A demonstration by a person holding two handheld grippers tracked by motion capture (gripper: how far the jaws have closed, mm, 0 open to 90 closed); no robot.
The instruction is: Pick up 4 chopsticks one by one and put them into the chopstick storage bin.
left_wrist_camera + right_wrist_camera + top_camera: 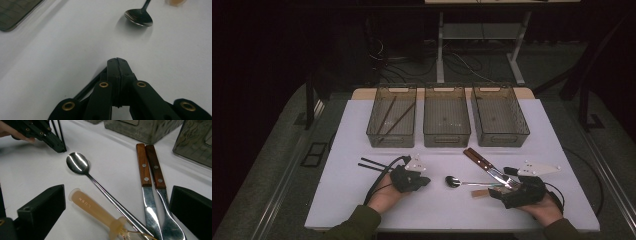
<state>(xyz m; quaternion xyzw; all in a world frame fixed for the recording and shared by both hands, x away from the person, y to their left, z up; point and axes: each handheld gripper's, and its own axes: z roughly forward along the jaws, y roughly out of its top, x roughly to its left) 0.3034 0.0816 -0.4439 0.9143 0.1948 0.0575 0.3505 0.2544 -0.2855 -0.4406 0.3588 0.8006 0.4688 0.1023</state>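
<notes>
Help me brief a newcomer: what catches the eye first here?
Three smoky bins line the white table's far side, the left one holding chopsticks. Near the right gripper lies cutlery: a spoon, two wooden-handled pieces. The left gripper, jaws shut, rests beside black chopsticks.

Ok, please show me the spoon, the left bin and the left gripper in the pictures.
spoon [77, 163]: right gripper view, on the bowl.
left bin [373, 135]: high view, on the near rim.
left gripper [117, 60]: left gripper view, on the tip where the shut jaws meet.
</notes>
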